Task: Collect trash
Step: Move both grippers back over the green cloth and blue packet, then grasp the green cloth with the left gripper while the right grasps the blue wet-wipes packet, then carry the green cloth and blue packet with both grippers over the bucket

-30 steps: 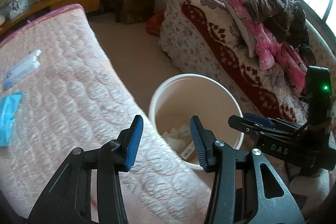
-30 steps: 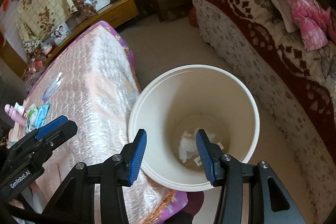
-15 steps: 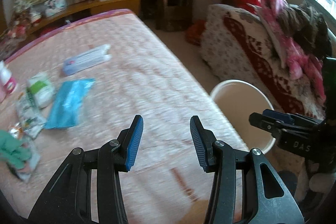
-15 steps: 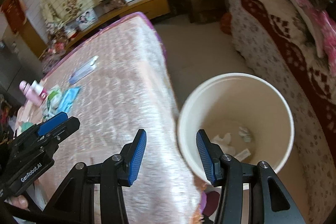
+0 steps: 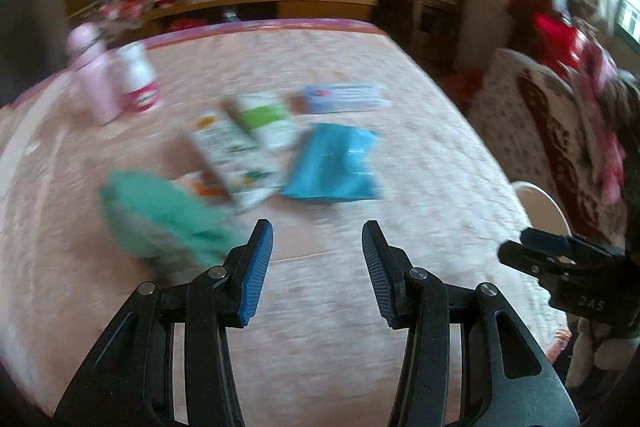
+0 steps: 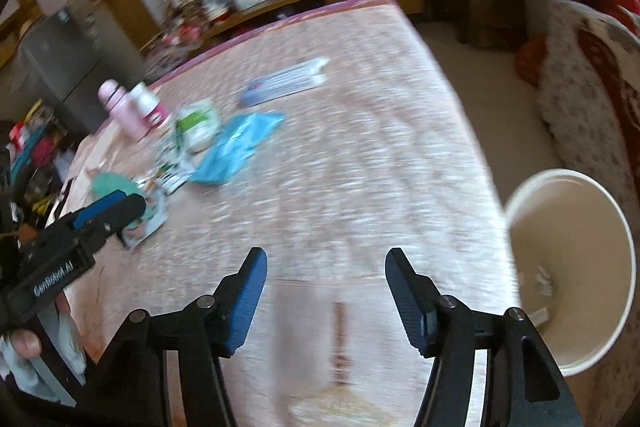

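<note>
Pink quilted mattress carries the trash, clustered toward its far left part: blue plastic pouch, green-and-white packet, printed white wrapper, long flat white-and-blue package, and a teal item nearest the left gripper. Pink bottle and a white bottle stand just behind the cluster. Left gripper jaws apart, empty, hovering over bare quilt short of the pouch. Right gripper jaws also apart, empty, over the mattress near its edge; cream bin stands on the floor just beside that edge, a few scraps at its bottom. Risks, as I judge them: thin pouch lies flat on soft quilt, so the jaws may pinch fabric or slide off; overlapping wrappers may come up together and drop; the bottles could be knocked. Both views motion-blurred; labels unreadable, teal item's identity unclear, bin rim cut off in left view.
</note>
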`<state>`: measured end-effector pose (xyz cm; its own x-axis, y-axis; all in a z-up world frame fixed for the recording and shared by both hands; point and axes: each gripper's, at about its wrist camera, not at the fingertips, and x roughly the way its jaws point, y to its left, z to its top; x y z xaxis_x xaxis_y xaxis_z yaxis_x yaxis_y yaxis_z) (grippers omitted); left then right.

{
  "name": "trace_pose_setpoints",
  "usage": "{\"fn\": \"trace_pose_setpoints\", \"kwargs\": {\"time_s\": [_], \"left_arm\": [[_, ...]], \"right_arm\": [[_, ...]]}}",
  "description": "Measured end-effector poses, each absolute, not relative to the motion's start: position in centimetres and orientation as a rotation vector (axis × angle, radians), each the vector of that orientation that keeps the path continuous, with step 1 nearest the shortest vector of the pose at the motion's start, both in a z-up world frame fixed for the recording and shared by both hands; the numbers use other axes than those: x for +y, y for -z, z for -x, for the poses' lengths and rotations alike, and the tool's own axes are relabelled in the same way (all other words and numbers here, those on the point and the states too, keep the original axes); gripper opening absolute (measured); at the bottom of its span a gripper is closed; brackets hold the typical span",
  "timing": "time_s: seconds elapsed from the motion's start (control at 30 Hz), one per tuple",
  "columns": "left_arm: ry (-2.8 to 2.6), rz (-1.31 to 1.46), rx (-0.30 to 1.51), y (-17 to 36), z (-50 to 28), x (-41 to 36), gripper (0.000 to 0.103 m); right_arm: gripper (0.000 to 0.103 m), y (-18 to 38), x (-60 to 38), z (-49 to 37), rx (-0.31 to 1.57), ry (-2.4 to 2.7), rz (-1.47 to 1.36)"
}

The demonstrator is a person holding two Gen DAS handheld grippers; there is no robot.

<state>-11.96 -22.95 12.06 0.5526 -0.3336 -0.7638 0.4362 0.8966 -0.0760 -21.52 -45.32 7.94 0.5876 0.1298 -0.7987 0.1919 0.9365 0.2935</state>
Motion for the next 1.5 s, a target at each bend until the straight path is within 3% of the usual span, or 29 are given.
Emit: {"fn": "trace_pose_setpoints", "kwargs": {"time_s": [0.1, 0.2, 0.5, 0.57, 0.87, 0.9, 1.0, 1.07, 1.5], "left_arm": [[0.365, -0.093, 0.844, -12.5, 11.3, -19.3, 0.045], [0.302, -0.019, 0.846, -12.3, 10.3, -16.3, 0.059], [0.238, 0.077, 0.904, -9.9, 6.4, -14.6, 0.059], [0.228, 0.064, 0.904, -9.5, 5.7, -14.8, 0.059], [0.281, 0.061, 0.894, -9.3, 4.0, -14.6, 0.056], [0.295, 0.058, 0.891, -9.3, 4.0, -14.6, 0.054], [0.319, 0.071, 0.883, -9.4, 4.1, -14.3, 0.047], [0.342, 0.101, 0.892, -9.7, 4.3, -14.0, 0.043], [0.458, 0.034, 0.832, -13.4, 9.1, -17.3, 0.042]], "right_arm": [[0.059, -7.8, -43.1, 20.1, 0.955, -0.011, -0.355], [0.061, -7.7, -41.6, 18.9, 0.959, -0.05, -0.357], [0.067, -7.3, -38.6, 13.0, 0.95, -0.08, -0.34], [0.076, -6.8, -38.6, 11.0, 0.949, -0.04, -0.342], [0.076, -3.5, -37.1, 3.0, 1.012, 0.047, -0.325], [0.074, -3.5, -36.6, 2.6, 1.004, 0.061, -0.275], [0.047, -3.5, -36.4, 3.1, 0.99, 0.054, -0.224], [0.04, -3.7, -37.2, 3.9, 0.988, 0.024, -0.251], [0.038, -7.3, -41.3, 13.4, 0.917, -0.047, -0.291]]}}
